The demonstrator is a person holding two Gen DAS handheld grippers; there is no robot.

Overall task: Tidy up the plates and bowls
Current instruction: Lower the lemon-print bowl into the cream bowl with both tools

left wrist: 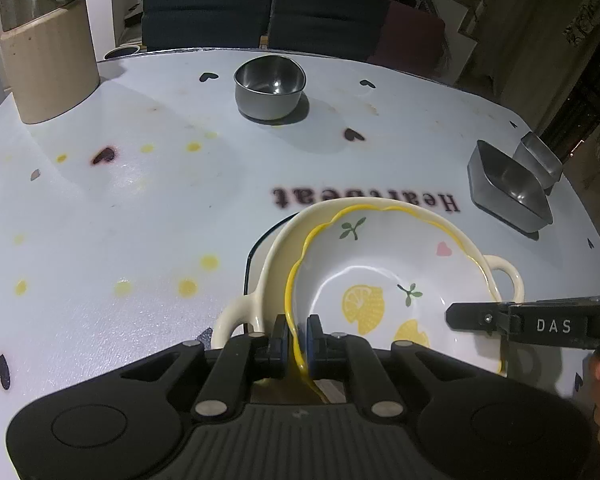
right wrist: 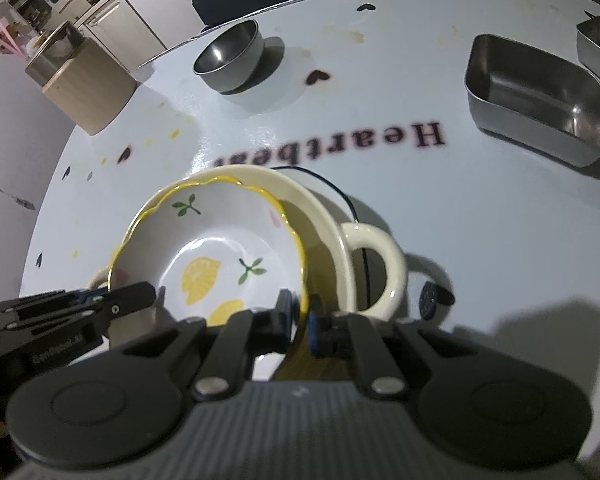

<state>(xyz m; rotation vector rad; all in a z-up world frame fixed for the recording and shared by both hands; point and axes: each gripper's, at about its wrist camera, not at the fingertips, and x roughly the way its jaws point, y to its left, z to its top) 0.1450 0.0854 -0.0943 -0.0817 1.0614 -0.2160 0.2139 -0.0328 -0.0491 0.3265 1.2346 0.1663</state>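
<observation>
Clamping opposite rims of the yellow-edged lemon-print ceramic bowl, left gripper and right gripper hold it inside the cream two-handled ceramic dish.

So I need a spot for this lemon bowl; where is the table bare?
Bare: the table between beige canister, round steel bowl and cream handled dish. Crowded: the far right edge, with steel trays.

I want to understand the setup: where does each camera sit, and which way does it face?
Left wrist: sits on the left gripper, facing across the lemon bowl; the right gripper and some fingers show at the right edge.
Right wrist: sits on the right gripper, pinching the bowl's opposite rim; the left gripper shows.
Shared: bowl, cream dish, steel bowl.
</observation>
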